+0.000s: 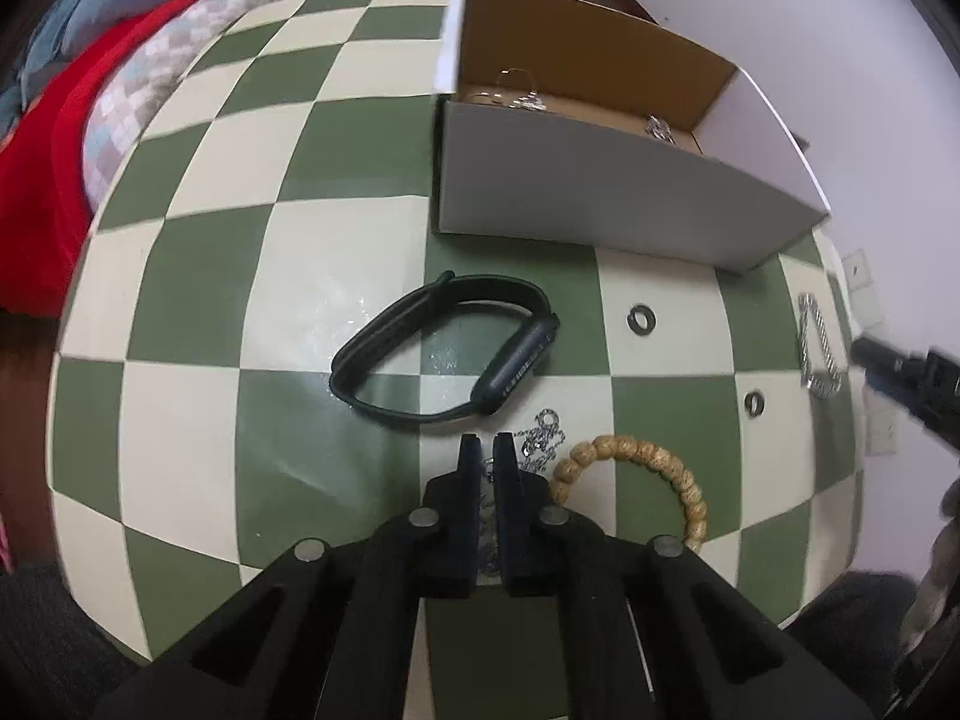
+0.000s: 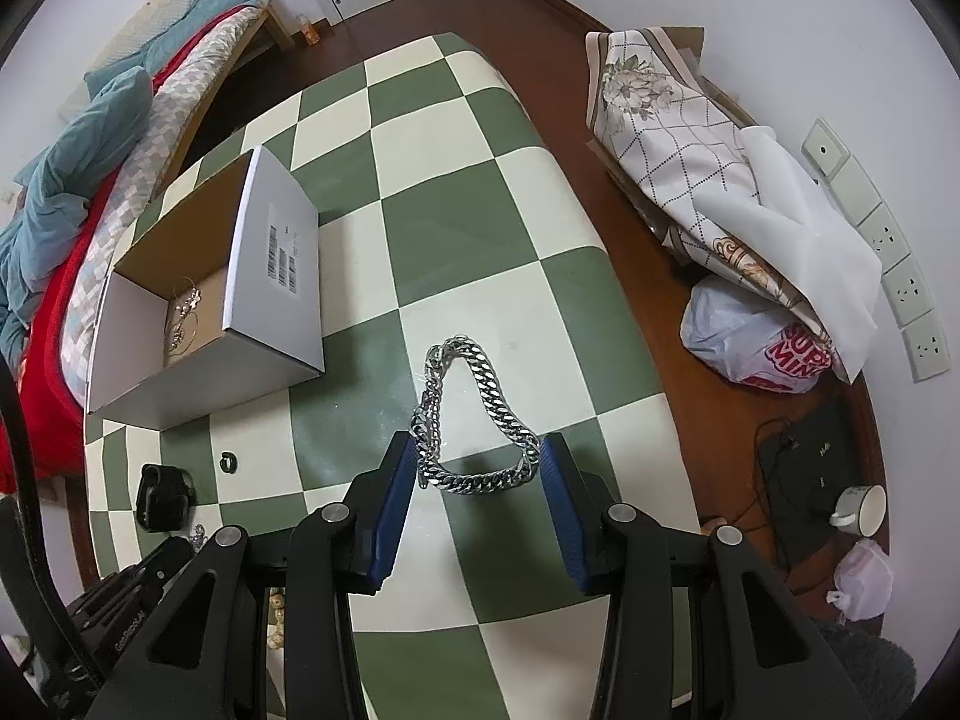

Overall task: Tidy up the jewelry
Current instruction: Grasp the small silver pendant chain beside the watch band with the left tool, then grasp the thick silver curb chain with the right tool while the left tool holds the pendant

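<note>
Left tongs (image 1: 486, 450): my fingers nearly together, pinching a thin silver chain (image 1: 543, 441) partly hidden behind them.
Right tongs (image 2: 478, 462): mine, spread wide around the heavy curb chain (image 2: 474, 414); its loop runs lengthwise away from me.
Box (image 2: 273, 276): open, jewelry inside; label unreadable.
Bag (image 2: 774, 354): red lettering, cut off.

Left wrist view: box (image 1: 600, 192) on worktop (image 1: 198, 300) at 12–1 o'clock, watch (image 1: 444, 354) centre, two rings (image 1: 641, 320) at 3, chain bracelet (image 1: 819, 348) far 3, bead bracelet (image 1: 636, 474) at 5, thin chain (image 1: 543, 435) between watch and beads.
</note>
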The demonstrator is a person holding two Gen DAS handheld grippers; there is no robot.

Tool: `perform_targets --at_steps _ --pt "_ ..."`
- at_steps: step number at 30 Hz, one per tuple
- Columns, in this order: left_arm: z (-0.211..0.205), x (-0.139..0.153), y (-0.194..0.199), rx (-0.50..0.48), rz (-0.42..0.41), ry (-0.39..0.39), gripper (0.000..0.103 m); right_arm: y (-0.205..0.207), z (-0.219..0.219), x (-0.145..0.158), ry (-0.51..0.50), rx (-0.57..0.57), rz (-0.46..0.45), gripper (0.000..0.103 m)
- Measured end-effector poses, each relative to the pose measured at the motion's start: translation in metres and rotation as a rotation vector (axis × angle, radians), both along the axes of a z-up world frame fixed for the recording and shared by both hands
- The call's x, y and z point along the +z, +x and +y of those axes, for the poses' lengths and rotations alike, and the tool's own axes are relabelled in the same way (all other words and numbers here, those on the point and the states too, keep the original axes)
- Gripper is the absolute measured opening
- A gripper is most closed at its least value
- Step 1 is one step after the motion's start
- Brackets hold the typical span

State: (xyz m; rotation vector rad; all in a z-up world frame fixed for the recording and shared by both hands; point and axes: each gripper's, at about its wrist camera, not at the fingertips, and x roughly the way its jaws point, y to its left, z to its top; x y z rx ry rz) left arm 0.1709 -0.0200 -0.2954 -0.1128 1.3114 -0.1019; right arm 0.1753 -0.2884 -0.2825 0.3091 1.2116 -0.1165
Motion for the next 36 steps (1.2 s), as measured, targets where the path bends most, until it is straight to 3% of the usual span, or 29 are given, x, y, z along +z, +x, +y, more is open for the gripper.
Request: perform_targets --at_steps 7,10,13,16,20,22,24,26,31,36 --pt "0.032 0.001 -0.026 -0.013 0.017 0.020 0.001 -0.003 -0.001 0.004 -0.003 0.007 -0.004 0.045" --pt "0.048 0.006 -0.030 0.020 0.020 -0.026 0.001 -0.002 -0.005 0.004 0.005 0.007 -0.003 0.045" --pt "0.049 0.011 -0.025 0.034 0.038 -0.069 0.010 0.001 -0.008 0.000 0.008 0.005 0.004 0.045" --pt "0.036 0.007 -0.016 -0.003 0.037 -0.025 0.045 0.003 -0.008 -0.004 0.006 0.008 0.016 0.051" --pt "0.018 0.001 -0.010 -0.050 0.033 0.034 0.046 0.002 -0.006 -0.003 -0.015 0.017 0.014 0.051" --pt "0.011 0.000 -0.007 -0.080 0.027 0.061 0.044 0.000 -0.007 -0.002 -0.016 0.015 0.008 0.051" --pt "0.005 0.001 -0.007 -0.110 0.009 0.086 0.033 -0.001 -0.006 0.000 -0.019 0.017 0.000 0.051" --pt "0.000 0.003 -0.004 -0.139 -0.010 0.118 0.003 -0.001 -0.005 0.001 -0.027 0.022 -0.006 0.051" --pt "0.010 0.002 -0.007 -0.106 0.009 0.065 0.000 -0.001 -0.004 0.000 -0.006 0.024 -0.007 0.051" --pt "0.039 0.002 -0.022 -0.072 0.016 0.073 0.000 0.005 -0.007 -0.007 0.022 0.012 0.003 0.051"
